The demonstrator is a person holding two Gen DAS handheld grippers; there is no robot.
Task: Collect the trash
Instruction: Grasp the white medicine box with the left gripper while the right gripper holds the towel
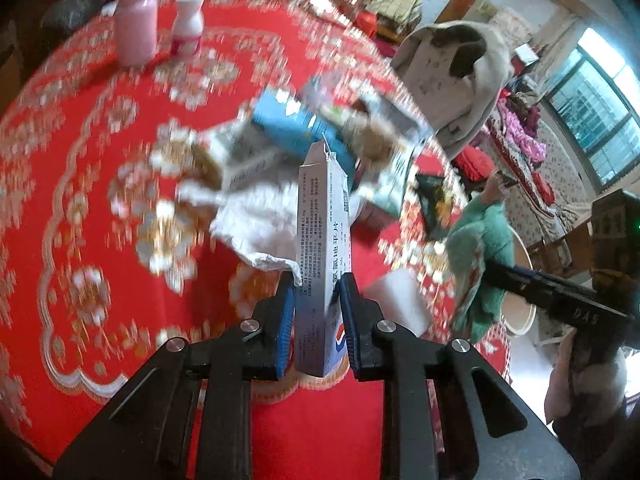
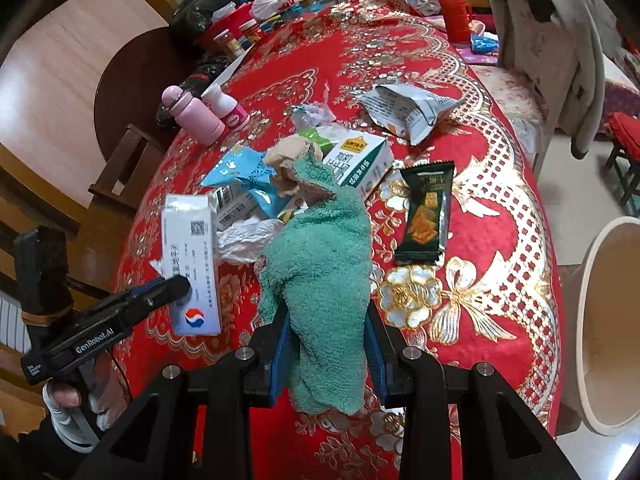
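My left gripper [image 1: 316,280] is shut on a white and blue medicine box [image 1: 322,240] and holds it upright above the red tablecloth [image 1: 80,200]; the box also shows in the right wrist view [image 2: 192,264]. My right gripper [image 2: 326,308] is shut on a green fluffy cloth [image 2: 320,264] that hangs over the trash pile. The pile holds a blue wrapper [image 2: 244,176], a milk carton [image 2: 356,160], crumpled white tissue [image 2: 244,240], a dark green snack packet [image 2: 426,212] and a torn silver bag [image 2: 404,108].
A pink bottle [image 2: 192,114] and a small white bottle [image 2: 228,108] stand at the table's far left. A cream bin [image 2: 612,320] stands at the right beside the table. A chair with a grey jacket [image 2: 552,40] is behind.
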